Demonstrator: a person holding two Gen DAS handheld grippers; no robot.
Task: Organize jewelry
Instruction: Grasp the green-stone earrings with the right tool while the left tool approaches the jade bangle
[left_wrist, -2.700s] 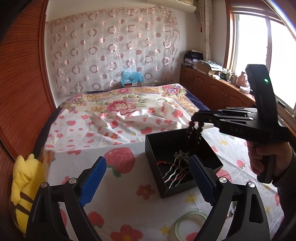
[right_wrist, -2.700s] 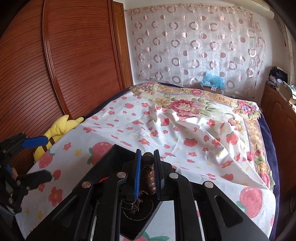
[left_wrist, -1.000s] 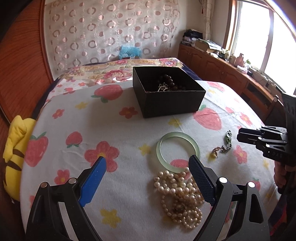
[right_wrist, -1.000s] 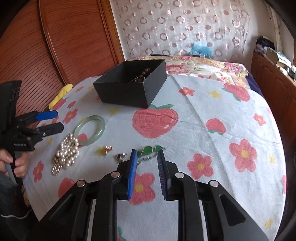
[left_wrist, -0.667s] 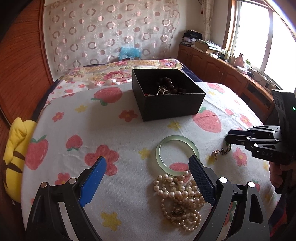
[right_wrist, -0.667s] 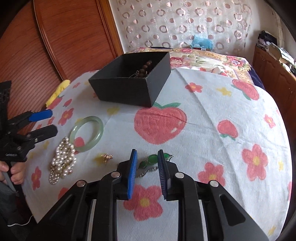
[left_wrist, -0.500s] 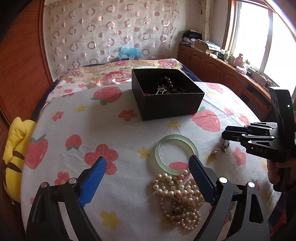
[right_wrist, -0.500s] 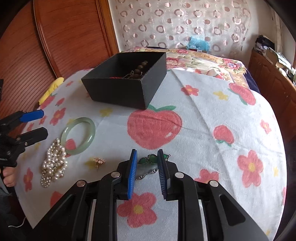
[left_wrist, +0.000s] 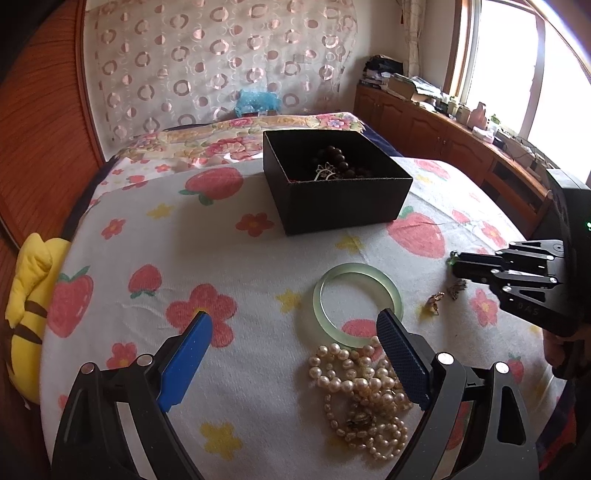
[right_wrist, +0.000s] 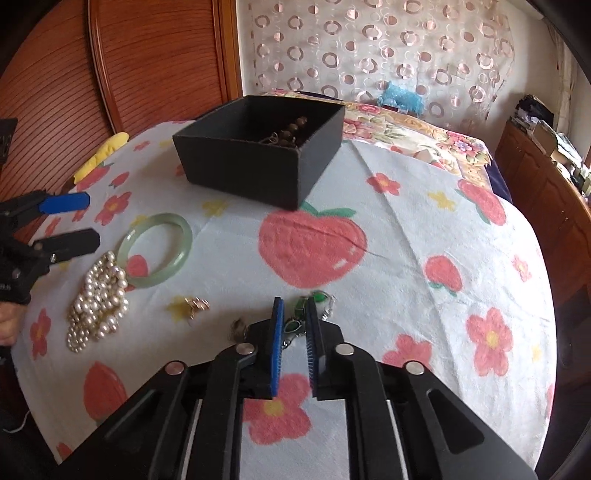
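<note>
Closing right tongs (right_wrist: 294, 325) straddle green-stone chain (right_wrist: 314, 301) (pads apart).

A matt black cardboard box (left_wrist: 334, 201) is seen on a soft, slightly napped white cotton-like cloth printed with red strawberries and flowers (left_wrist: 229, 258). The pale green bangle (left_wrist: 357, 304) looks smooth, translucent and glossy, like jade or glass. A lustrous sheen is shown by the cream pearl strand (left_wrist: 364, 397). The dark round beads in the box (left_wrist: 334, 157) appear polished. The left gripper (left_wrist: 293, 363) and right gripper (right_wrist: 295, 341) are made of matt black plastic with shiny metal pins, and their blue pads (right_wrist: 277, 349) look finely ribbed and rubbery. The brown ribbed wooden panel (right_wrist: 155, 62) at the far left is seen to be varnished.
</note>
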